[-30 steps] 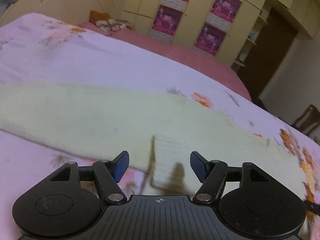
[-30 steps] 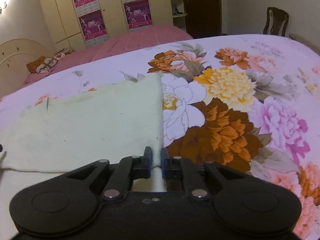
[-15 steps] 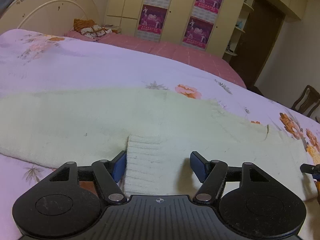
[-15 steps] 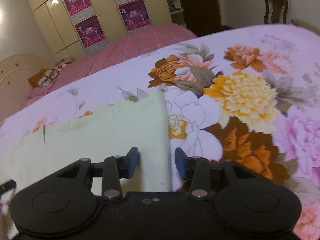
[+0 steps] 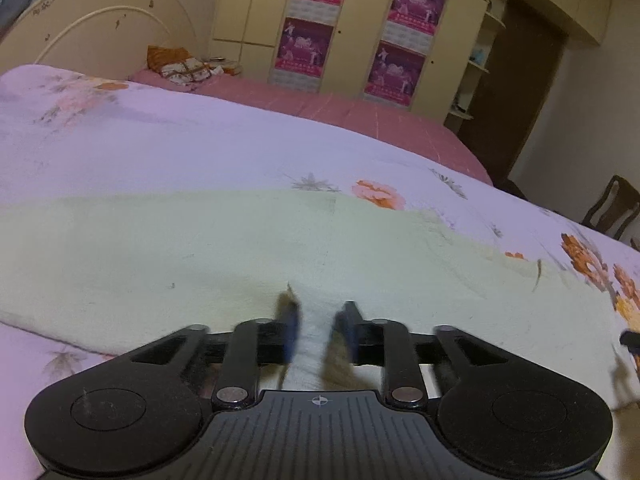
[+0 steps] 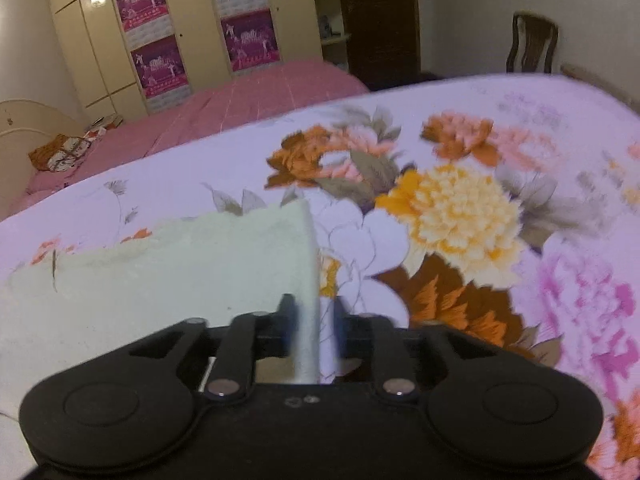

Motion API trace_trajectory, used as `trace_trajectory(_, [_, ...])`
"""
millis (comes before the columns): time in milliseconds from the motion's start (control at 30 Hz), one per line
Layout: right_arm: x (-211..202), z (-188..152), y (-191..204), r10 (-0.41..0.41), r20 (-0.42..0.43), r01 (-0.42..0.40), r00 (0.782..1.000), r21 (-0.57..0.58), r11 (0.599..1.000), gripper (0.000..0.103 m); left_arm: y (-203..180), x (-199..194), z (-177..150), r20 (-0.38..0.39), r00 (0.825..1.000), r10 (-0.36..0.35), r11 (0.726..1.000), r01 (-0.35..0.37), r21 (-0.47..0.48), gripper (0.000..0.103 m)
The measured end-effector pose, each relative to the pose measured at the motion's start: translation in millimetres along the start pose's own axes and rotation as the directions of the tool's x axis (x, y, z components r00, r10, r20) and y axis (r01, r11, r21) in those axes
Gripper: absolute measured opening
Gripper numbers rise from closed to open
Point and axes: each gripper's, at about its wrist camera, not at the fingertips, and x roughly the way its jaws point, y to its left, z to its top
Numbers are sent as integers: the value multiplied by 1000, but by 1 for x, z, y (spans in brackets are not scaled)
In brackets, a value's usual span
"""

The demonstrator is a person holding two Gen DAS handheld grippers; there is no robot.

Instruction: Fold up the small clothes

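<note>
- Hand-held gripper, left (image 5: 318, 330): jaws narrowed around the pale garment's (image 5: 200, 248) near cuff, blurred; grip uncertain.
- Right hand-held gripper (image 6: 314, 332): likewise, at its side edge.
- Garment lies flat on the bed (image 6: 520, 128).
- Likely next: pinch, lift, fold over evenly.

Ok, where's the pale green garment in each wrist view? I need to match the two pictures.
Left wrist: the garment spans the lower middle from the left edge to the right, a ribbed part between the left gripper fingers.
Right wrist: garment at lower left, its right edge between the right gripper fingers.
Shared landmark: purple posters on the wardrobe.
</note>
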Motion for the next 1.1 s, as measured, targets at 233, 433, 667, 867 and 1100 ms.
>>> trace_trajectory(233, [-17, -6, 52, 129, -17, -130, 991, -99, 987, 33, 19, -25, -4, 0, 999, 32, 998, -32, -45, 92])
trace_trajectory(433, [-35, -21, 105, 239, -54, -245, 970, -188, 951, 33, 72, -49, -7, -30, 995, 93, 982, -96, -163, 92])
trace_trajectory(667, [-49, -33, 164, 344, -99, -358, 934, -229, 905, 33, 157, -76, -15, -56, 983, 173, 930, -182, -318, 79])
trace_trajectory(867, [-55, -47, 208, 385, -135, -407, 913, -266, 874, 34, 222, -88, -18, -31, 984, 174, 857, -167, -488, 68])
trace_trajectory(1100, [-56, -56, 240, 389, -154, -418, 908, -285, 862, 34, 274, -76, -18, 19, 988, 156, 773, -110, -625, 64])
